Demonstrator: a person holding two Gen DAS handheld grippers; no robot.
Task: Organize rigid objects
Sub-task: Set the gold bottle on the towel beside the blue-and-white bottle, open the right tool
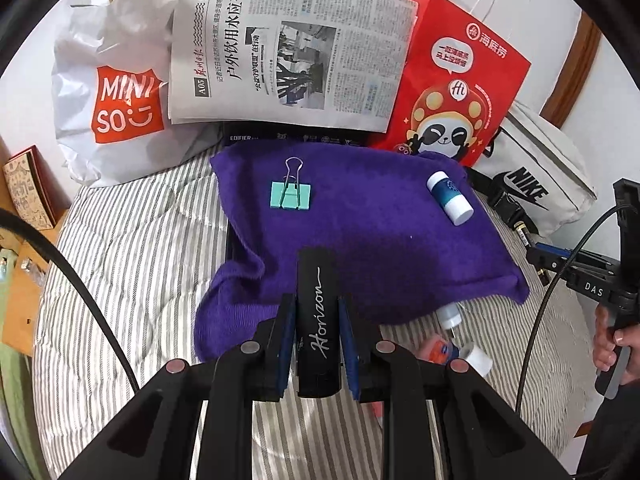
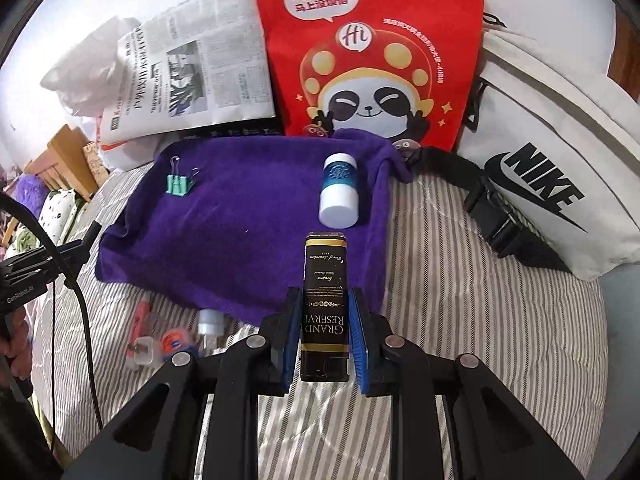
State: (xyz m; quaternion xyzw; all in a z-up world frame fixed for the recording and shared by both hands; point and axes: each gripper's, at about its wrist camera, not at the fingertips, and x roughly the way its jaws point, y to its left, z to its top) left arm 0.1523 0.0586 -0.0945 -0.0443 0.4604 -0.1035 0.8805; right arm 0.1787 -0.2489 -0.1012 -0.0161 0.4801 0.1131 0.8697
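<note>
My left gripper (image 1: 317, 312) is shut on a black "Horizon" box (image 1: 318, 320) and holds it over the near edge of the purple towel (image 1: 360, 236). My right gripper (image 2: 324, 308) is shut on a black and gold "Grand Reserve" box (image 2: 325, 304), just right of the towel's (image 2: 248, 216) near corner. On the towel lie a green binder clip (image 1: 291, 194) (image 2: 178, 184) and a blue and white bottle (image 1: 450, 197) (image 2: 339, 192).
Small items lie on the striped bedding below the towel: a small white bottle (image 2: 210, 322), an orange tin (image 2: 174, 344), a white plug (image 2: 144, 350). Behind stand a red panda bag (image 2: 368, 48), a newspaper (image 1: 288, 48), a Miniso bag (image 1: 116, 92), a white Nike bag (image 2: 552, 184).
</note>
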